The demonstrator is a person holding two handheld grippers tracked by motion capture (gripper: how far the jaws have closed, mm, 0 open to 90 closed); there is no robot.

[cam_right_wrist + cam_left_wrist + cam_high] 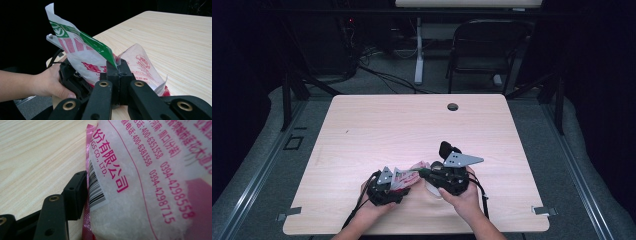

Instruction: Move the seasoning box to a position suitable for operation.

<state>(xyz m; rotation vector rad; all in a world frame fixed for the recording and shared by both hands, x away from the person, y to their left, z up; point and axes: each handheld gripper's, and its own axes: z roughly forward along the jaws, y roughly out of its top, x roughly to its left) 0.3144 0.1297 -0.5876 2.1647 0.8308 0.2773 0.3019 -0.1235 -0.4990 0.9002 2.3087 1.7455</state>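
Both grippers are clamped on the bag (85,62) of white powder, held just above the table (377,125): left gripper (83,195) pinching its edge, right gripper (117,67) nipping the top, probably to tear it open.

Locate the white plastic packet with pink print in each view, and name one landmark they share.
High view: white plastic packet with pink print, low centre, between both grippers.
Left gripper view: packet across the right, barcode beside the black jaw.
Right gripper view: packet rising at centre-left.
Shared landmark: light wooden tabletop.
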